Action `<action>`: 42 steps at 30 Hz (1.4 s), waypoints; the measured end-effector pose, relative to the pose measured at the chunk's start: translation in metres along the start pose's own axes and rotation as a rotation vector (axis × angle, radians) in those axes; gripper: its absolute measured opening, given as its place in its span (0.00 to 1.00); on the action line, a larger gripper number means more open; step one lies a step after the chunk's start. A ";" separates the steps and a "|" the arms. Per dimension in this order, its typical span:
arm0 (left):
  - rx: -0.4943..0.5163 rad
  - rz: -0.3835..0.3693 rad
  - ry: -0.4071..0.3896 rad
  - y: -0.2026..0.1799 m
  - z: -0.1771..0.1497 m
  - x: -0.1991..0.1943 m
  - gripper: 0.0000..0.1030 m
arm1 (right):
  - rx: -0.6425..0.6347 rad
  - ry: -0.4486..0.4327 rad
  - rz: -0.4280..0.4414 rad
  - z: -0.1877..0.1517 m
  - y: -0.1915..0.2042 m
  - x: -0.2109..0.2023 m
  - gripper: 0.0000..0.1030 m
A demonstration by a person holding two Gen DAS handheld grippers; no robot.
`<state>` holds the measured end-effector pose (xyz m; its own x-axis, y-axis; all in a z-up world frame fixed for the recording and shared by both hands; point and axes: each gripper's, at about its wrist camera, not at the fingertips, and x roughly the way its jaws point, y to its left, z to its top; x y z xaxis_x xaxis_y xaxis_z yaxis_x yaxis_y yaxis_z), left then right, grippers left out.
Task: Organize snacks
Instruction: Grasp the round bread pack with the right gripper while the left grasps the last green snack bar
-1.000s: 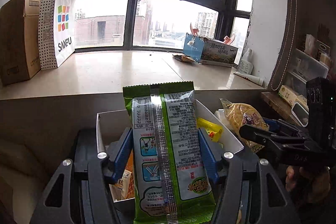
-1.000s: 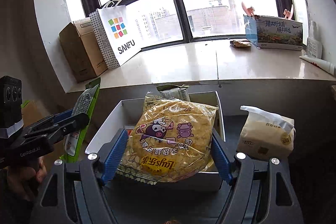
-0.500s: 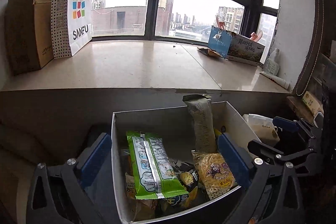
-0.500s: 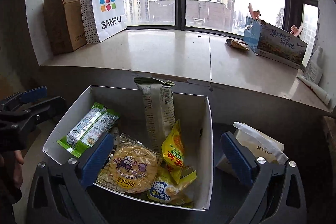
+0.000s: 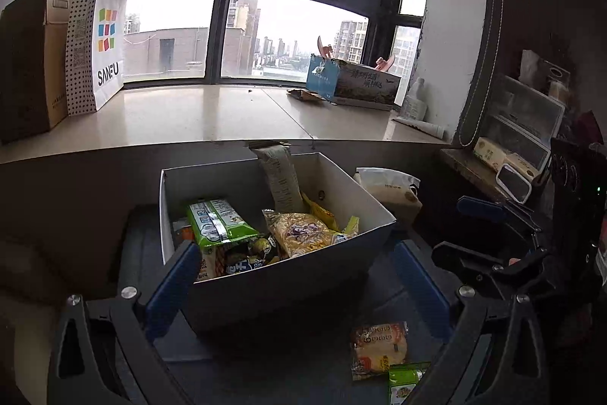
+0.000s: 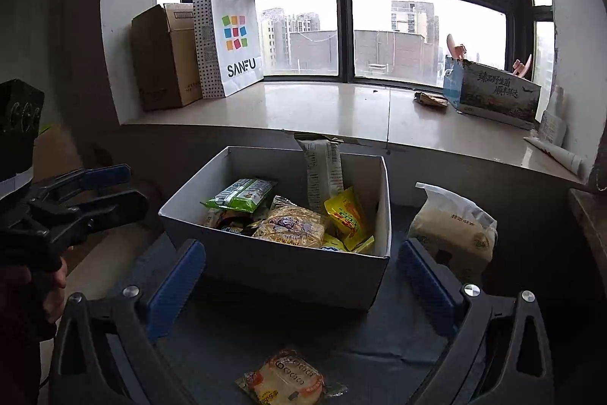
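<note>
A white box (image 5: 288, 276) (image 6: 288, 272) stands on a dark mat, filled with snacks. Inside lie a green packet (image 5: 216, 221) (image 6: 242, 194), a yellow chips bag (image 5: 303, 232) (image 6: 292, 226) and an upright pale packet (image 5: 279, 177) (image 6: 322, 173). My left gripper (image 5: 296, 272) is open and empty in front of the box; it also shows as the left gripper (image 6: 129, 186) at the left edge. My right gripper (image 6: 301, 272) is open and empty too. An orange-white snack pack (image 5: 379, 348) (image 6: 284, 378) lies loose on the mat in front of the box.
A white rice-like bag (image 6: 451, 226) stands right of the box. The window sill (image 6: 322, 109) carries a cardboard box (image 6: 163, 59), a SANFU paper bag (image 6: 235, 44) and a blue carton (image 6: 493, 93). Clear drawers (image 5: 523, 124) stand at the right. Another green pack (image 5: 404, 380) lies near the front.
Both grippers opened and let go: the green packet and the chips bag now lie in the box. Both grippers then drew back from the box.
</note>
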<state>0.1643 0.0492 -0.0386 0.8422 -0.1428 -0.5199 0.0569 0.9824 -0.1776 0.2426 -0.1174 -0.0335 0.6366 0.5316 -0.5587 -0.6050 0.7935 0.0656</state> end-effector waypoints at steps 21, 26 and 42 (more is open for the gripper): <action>-0.060 -0.106 0.147 -0.049 -0.116 -0.045 1.00 | 0.145 0.039 -0.004 -0.149 -0.018 -0.096 1.00; -0.068 -0.104 0.153 -0.047 -0.120 -0.045 1.00 | 0.169 0.098 0.017 -0.160 -0.018 -0.082 1.00; -0.085 -0.114 0.142 -0.038 -0.125 -0.049 1.00 | 0.130 0.177 0.067 -0.144 -0.004 -0.021 1.00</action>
<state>0.0538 0.0035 -0.1105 0.7486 -0.2740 -0.6037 0.0969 0.9460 -0.3093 0.1627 -0.1746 -0.1408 0.4964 0.5331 -0.6851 -0.5693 0.7957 0.2067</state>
